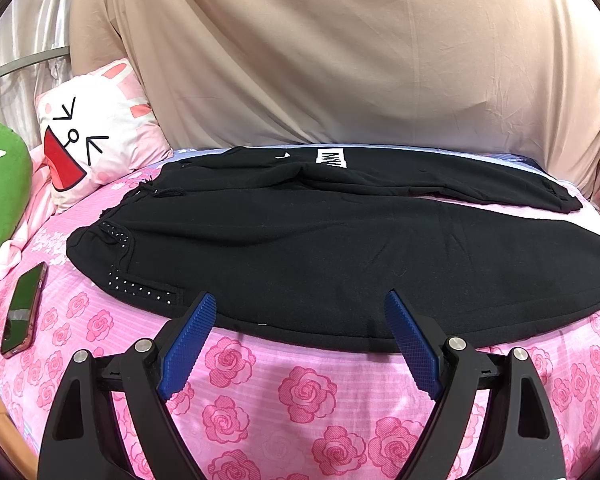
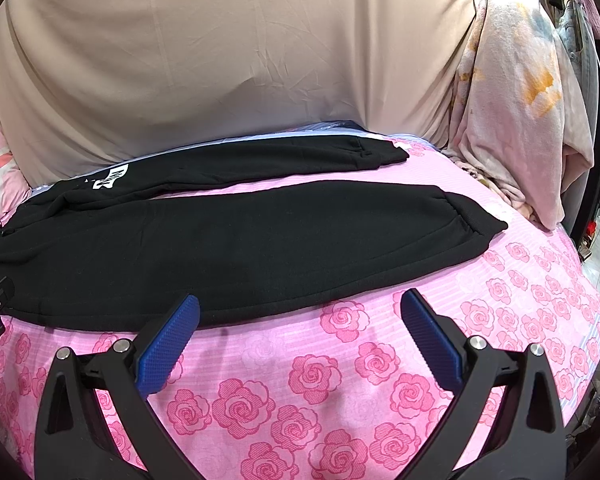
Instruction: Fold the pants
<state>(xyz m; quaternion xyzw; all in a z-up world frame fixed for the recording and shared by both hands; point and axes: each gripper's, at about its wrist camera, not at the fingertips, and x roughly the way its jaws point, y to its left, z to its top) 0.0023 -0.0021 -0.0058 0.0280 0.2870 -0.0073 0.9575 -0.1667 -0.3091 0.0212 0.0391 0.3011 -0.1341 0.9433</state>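
Covering the bed, a pink rose sheet [image 2: 300, 380] bears black pants [image 1: 340, 248]; both tools released.

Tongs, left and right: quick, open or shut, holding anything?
Left tongs: open, empty, at the near edge of the black pants.
Right tongs: open, empty, by the near pant leg.

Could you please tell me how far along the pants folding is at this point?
Done: the black pants lie spread flat on the rose-print sheet, legs apart. In hand: nothing; the left claw and right claw are open at the near edge. Left: every fold, starting with laying one leg over the other.
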